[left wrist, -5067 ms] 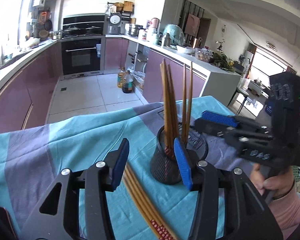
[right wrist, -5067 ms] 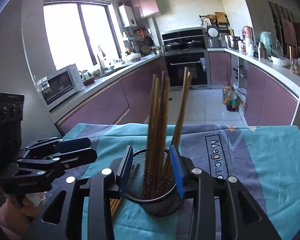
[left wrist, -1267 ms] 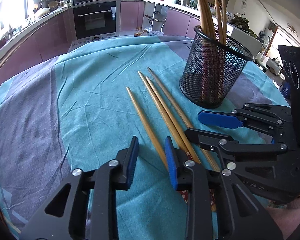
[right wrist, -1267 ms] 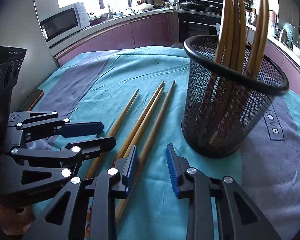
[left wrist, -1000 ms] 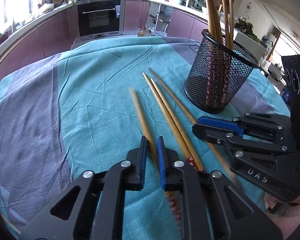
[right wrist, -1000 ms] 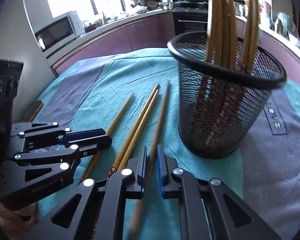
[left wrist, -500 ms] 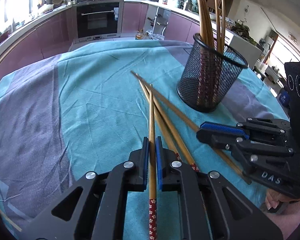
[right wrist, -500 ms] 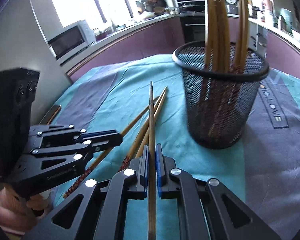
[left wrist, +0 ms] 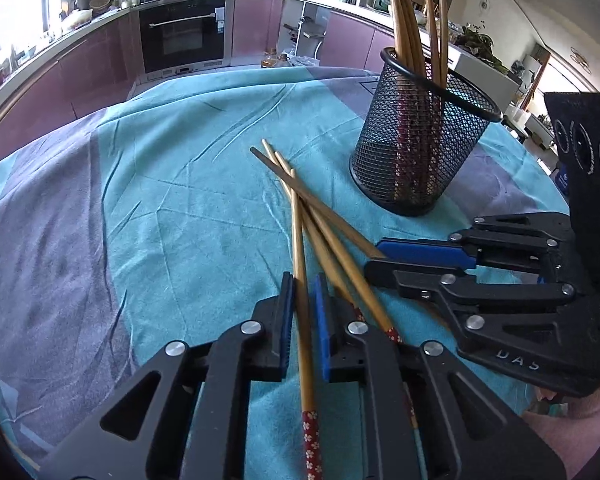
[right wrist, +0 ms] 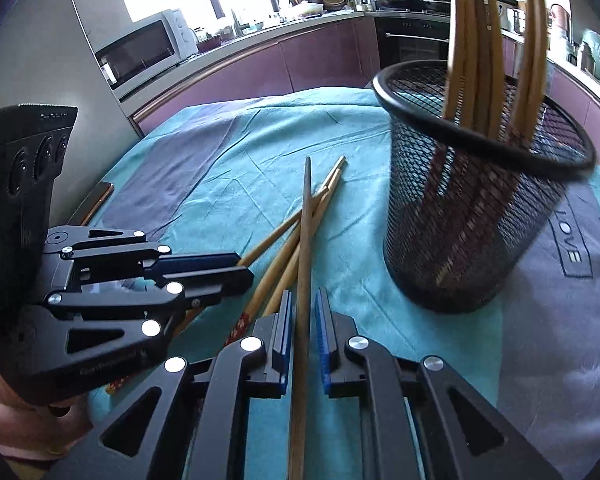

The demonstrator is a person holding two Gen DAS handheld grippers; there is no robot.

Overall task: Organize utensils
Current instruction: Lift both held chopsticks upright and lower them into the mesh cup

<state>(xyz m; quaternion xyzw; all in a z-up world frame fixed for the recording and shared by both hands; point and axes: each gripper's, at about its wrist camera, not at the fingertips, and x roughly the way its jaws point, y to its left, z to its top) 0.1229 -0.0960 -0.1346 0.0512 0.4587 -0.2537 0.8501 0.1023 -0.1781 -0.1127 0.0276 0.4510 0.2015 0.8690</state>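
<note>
Straddling a chopstick (left wrist: pixel 298 240) apiece, near centre: left gripper (left wrist: pixel 303 308), right gripper (right wrist: pixel 303 320), jaws narrowly spread, pads seemingly just clear. Bamboo is light, stiff, slick and rolls; grip the thicker patterned end. Mesh holder (left wrist: pixel 416 152) far right.

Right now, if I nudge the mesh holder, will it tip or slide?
Probably light: the mesh holder is open wire. Its chopsticks lean well above the rim, so likely top-heavy, tippy. The cloth may catch its base, hindering sliding.
</note>
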